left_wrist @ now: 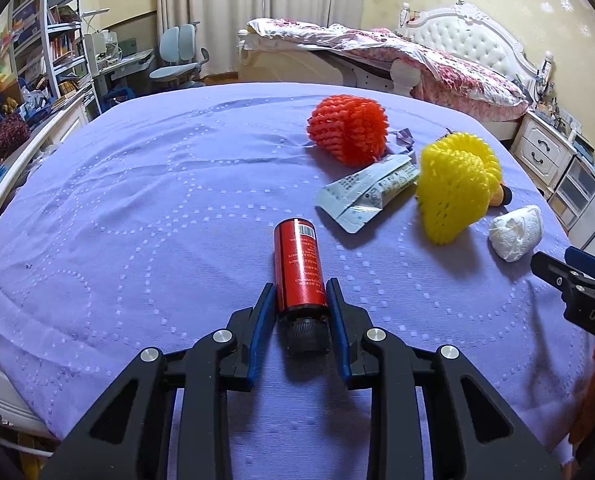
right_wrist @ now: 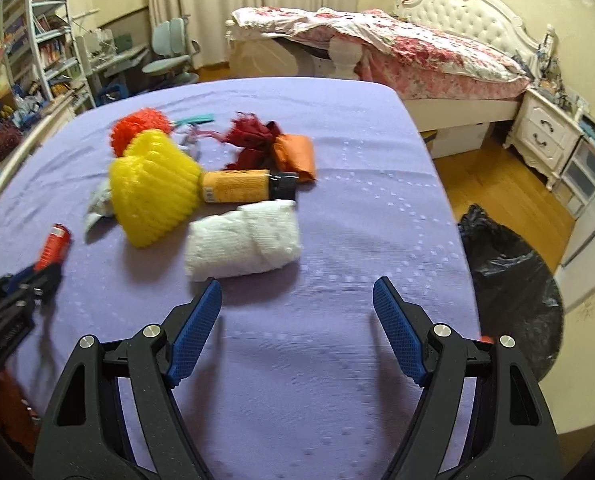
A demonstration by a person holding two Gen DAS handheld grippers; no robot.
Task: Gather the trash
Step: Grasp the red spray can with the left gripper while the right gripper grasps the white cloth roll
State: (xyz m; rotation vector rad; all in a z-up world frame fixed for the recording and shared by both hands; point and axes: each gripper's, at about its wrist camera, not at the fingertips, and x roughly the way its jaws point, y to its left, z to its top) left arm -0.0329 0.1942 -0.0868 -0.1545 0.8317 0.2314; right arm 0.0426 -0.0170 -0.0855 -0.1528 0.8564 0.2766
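Note:
A red bottle (left_wrist: 298, 268) with a black cap lies on the purple bedspread (left_wrist: 137, 208). My left gripper (left_wrist: 300, 292) is shut on the red bottle, its blue pads against both sides near the cap. The bottle also shows in the right wrist view (right_wrist: 55, 244). My right gripper (right_wrist: 297, 300) is open and empty, just in front of a white crumpled tissue (right_wrist: 243, 240). Beyond it lie a yellow foam net (right_wrist: 153, 190), an orange bottle (right_wrist: 241, 186), an orange foam net (right_wrist: 137, 128), a silver pouch (left_wrist: 365, 196), an orange packet (right_wrist: 295, 152) and dark red scraps (right_wrist: 253, 136).
A black trash bag (right_wrist: 513, 284) stands on the wooden floor right of the bed. Another bed (right_wrist: 417, 52) with a pink quilt, a white nightstand (right_wrist: 545, 136), a desk chair (left_wrist: 179, 56) and bookshelves (left_wrist: 45, 36) lie beyond.

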